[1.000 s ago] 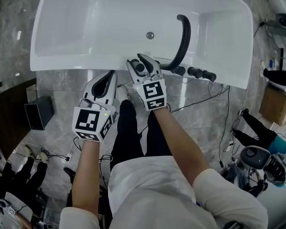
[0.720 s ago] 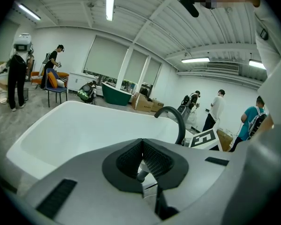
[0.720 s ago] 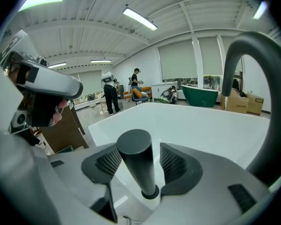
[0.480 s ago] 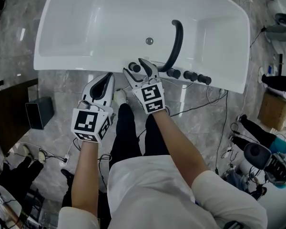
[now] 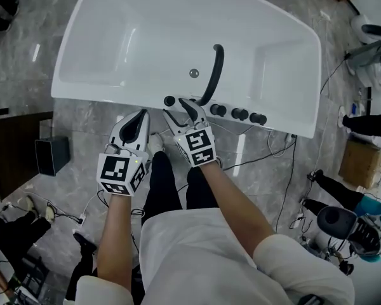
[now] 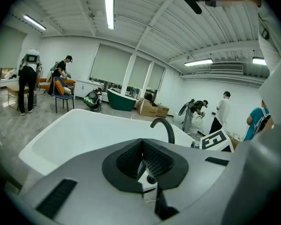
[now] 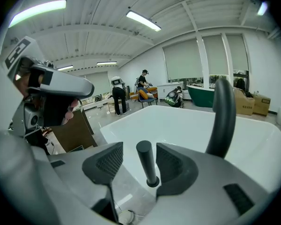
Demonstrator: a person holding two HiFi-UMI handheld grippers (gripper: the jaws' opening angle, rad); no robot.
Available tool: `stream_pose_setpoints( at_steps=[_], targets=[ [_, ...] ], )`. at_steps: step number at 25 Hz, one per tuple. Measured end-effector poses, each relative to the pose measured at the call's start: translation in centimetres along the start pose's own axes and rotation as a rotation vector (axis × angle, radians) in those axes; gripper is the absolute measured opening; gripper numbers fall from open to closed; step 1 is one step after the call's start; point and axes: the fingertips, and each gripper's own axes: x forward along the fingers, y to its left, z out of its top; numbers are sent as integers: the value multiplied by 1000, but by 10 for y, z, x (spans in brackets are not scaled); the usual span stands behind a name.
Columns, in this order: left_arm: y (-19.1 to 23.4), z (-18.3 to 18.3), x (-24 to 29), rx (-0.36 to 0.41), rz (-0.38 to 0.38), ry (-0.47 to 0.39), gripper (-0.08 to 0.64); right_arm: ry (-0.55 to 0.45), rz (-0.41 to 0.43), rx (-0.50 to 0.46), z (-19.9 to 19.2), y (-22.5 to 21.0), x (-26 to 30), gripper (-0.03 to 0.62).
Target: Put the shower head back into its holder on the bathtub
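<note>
The pads (image 7: 107, 162) of the right gripper (image 5: 180, 109) stand wide apart. They have just been opening and then easing slightly narrower. The shower head (image 7: 145, 163) rises between them, a dark upright stick with a gap showing on either side, so neither pad presses on it. Its foot sits in the ring of the holder (image 7: 152, 181) on the near rim of the tub (image 5: 101, 91), and it looks straight rather than leaning.

By my reading the placing is done and the step in hand is the let-go and retreat. To do it well:
- Hold the jaws at this width.
- Draw the gripper back along its own line, so no pad brushes the stick and tips it or lifts it out of the ring.
- Avoid any sideways swing, since the tall faucet (image 7: 222, 121) stands just to the right, with the knobs (image 5: 239, 114) in a row beyond it.
- Look once from above to check that the head sits fully down in the holder.

The left gripper (image 5: 140, 115) has its jaws together on nothing. It hangs just short of the rim, beside the right one, and is best left out of the way.
</note>
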Motion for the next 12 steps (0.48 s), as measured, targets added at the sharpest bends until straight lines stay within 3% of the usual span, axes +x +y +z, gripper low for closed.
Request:
stream_pose_setpoints(
  at_steps=[8, 12],
  targets=[
    [-29, 14, -24, -22, 17, -44, 11, -74, 86, -1, 31, 10, -48, 41],
    [-44, 29, -32, -29, 42, -63, 11, -114, 130, 16, 58, 5, -81, 17]
  ],
)
